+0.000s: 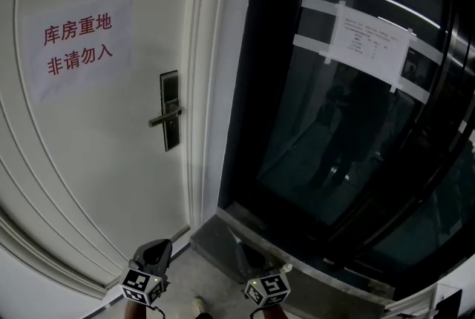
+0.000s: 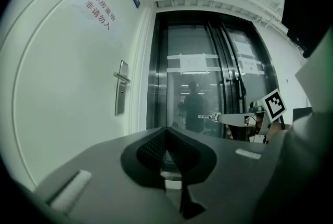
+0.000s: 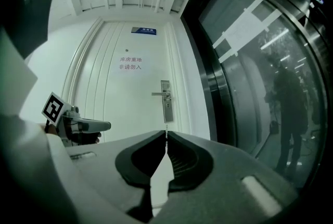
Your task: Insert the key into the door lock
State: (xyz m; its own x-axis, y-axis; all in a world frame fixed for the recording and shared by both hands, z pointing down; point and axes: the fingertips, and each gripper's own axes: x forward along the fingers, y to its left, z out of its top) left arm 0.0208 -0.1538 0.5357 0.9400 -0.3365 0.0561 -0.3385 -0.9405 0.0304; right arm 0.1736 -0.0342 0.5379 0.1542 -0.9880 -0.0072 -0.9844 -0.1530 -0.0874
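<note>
Steadily, with the right tongs (image 3: 166, 135) clamped on the key (image 2: 205, 116) and the left tongs (image 2: 166, 132) closed empty, carry it level and square toward the lock (image 1: 171, 111).

White door (image 1: 96, 162), red-lettered notice (image 1: 80, 65)

Matt door (image 1: 96, 162), metal lock plate (image 1: 170, 110) and key (image 2: 205, 116), paper notice (image 1: 80, 47), seemingly glossy glass (image 1: 334, 125).

The lock (image 1: 170, 110) sits on the door (image 1: 96, 176), below the notice (image 1: 80, 43), left of the glass (image 1: 349, 154).
</note>
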